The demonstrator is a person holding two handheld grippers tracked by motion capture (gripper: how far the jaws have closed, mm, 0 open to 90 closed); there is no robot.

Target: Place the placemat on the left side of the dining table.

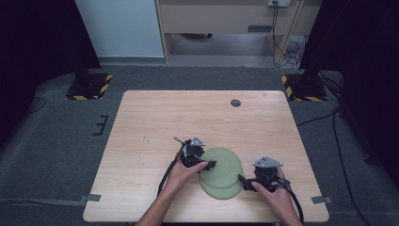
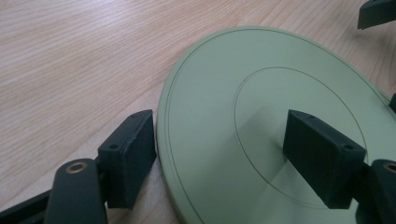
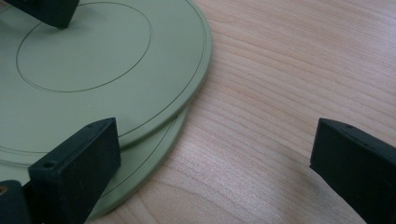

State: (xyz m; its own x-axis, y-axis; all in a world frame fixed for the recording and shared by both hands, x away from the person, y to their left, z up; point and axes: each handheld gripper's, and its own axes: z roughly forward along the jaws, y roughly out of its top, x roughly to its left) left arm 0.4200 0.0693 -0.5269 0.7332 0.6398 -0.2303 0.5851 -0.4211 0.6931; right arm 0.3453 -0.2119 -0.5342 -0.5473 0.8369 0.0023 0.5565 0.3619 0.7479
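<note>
**Two green plates stacked near the counter's front edge**

Two round, pale green plastic plates (image 1: 221,172) lie offset, one atop the other. The left gripper (image 2: 224,158) straddles the top plate's rim, jaws apart, not pressing. The right gripper (image 3: 210,172) stands wide open at the stack's right side.

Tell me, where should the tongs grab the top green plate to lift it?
Grab the top plate by its thin rim, coming in from the side, low along the table. It lies flat on the bottom plate, shifted a bit off centre, so its edge overhangs. The left tongs already straddle that rim, one jaw outside, one over the plate.
</note>
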